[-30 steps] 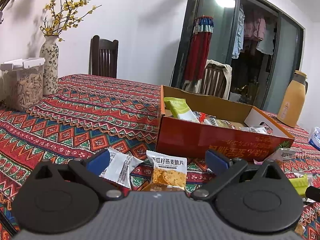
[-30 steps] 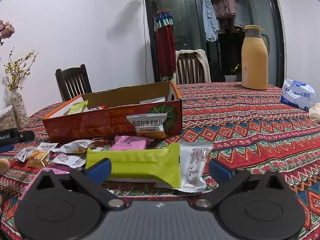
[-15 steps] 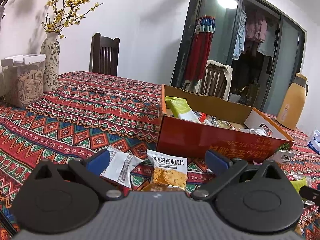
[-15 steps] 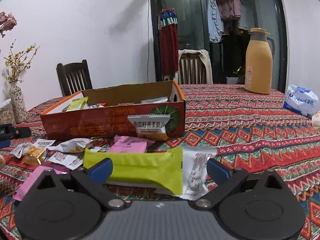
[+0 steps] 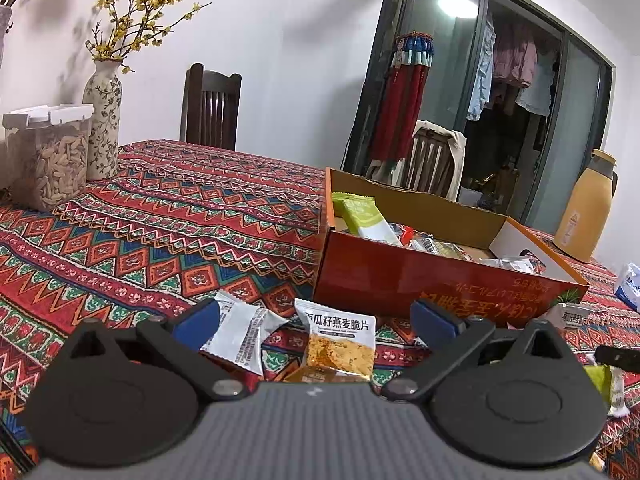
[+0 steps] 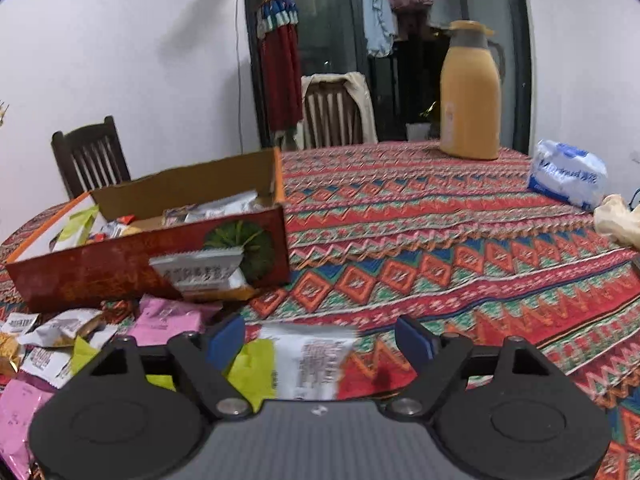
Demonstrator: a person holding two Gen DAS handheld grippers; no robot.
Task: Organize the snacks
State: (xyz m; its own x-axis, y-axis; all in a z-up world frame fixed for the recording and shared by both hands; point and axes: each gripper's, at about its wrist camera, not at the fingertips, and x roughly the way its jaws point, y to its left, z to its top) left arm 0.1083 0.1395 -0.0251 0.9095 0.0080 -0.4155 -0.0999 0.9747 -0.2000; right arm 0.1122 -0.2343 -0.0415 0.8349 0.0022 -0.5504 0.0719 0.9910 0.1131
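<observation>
The right gripper is closing, pads not yet touching, around the green packet, which lies crosswise between them near the table's front edge, its white end foremost.

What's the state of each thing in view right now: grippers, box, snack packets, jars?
left gripper: open, holding nothing.
right gripper: jaws closing around green-and-white packet, not yet gripped.
cardboard box: open-topped, partly filled with snacks.
oat crisp packet: sealed, flat on tablecloth.
pink packets: loose beside box.
thermos jug: upright, lid on.
seed container: lid shut.
</observation>
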